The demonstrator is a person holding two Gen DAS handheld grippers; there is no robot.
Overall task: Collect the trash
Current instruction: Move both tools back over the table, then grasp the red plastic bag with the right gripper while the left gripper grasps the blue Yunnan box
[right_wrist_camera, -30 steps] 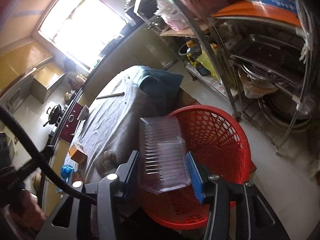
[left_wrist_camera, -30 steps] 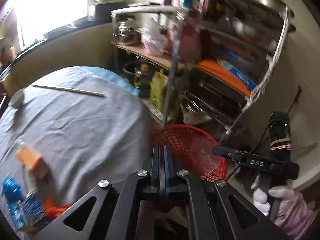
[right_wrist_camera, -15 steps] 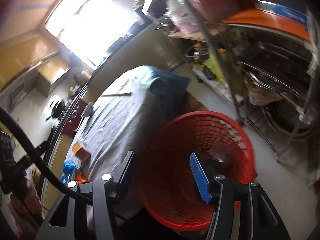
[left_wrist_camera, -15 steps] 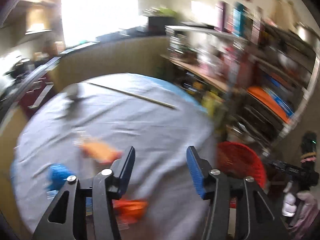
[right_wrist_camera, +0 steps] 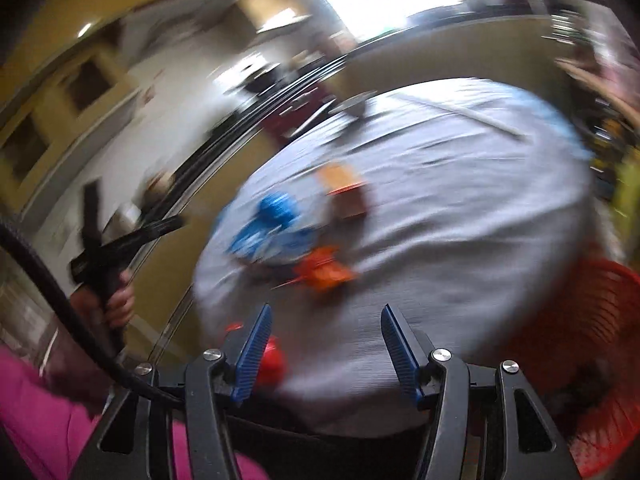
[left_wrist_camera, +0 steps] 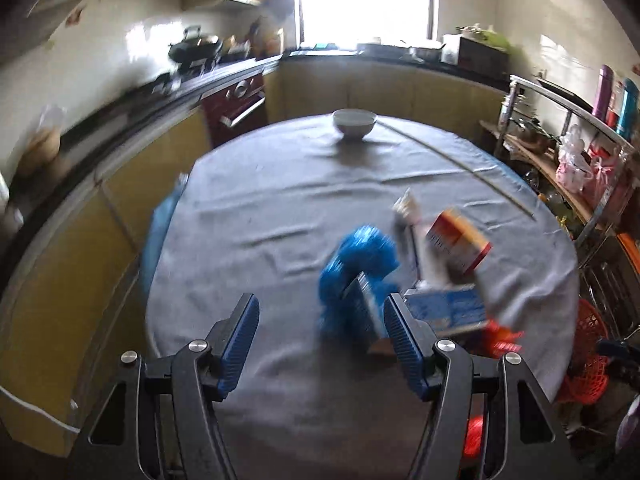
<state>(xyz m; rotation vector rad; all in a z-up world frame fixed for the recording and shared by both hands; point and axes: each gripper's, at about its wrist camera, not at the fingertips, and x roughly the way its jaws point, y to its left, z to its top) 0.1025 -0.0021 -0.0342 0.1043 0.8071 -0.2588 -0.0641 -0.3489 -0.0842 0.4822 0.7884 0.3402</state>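
Trash lies on the round grey-clothed table (left_wrist_camera: pixel 280 208): a crumpled blue bag (left_wrist_camera: pixel 362 256), an orange and white carton (left_wrist_camera: pixel 458 242), a flat blue and white box (left_wrist_camera: pixel 448 310) and an orange wrapper (left_wrist_camera: pixel 502 338). My left gripper (left_wrist_camera: pixel 320 340) is open and empty, hovering over the table's near side just left of the blue bag. My right gripper (right_wrist_camera: pixel 324 350) is open and empty at the table's edge, short of the orange wrapper (right_wrist_camera: pixel 324 270), blue bag (right_wrist_camera: pixel 272 216) and carton (right_wrist_camera: pixel 344 188). The red basket (right_wrist_camera: pixel 592 360) stands at the right; it also shows in the left wrist view (left_wrist_camera: pixel 592 344).
A white bowl (left_wrist_camera: pixel 355 122) and a long thin stick (left_wrist_camera: pixel 456 164) lie at the table's far side. A metal shelf rack (left_wrist_camera: pixel 568 152) stands to the right. Kitchen counters with a stove (left_wrist_camera: pixel 192 56) run behind and to the left.
My right gripper let the clear plastic tray go into the red basket and swung left to face the table. My left gripper opened and turned from the basket to the trash pile.
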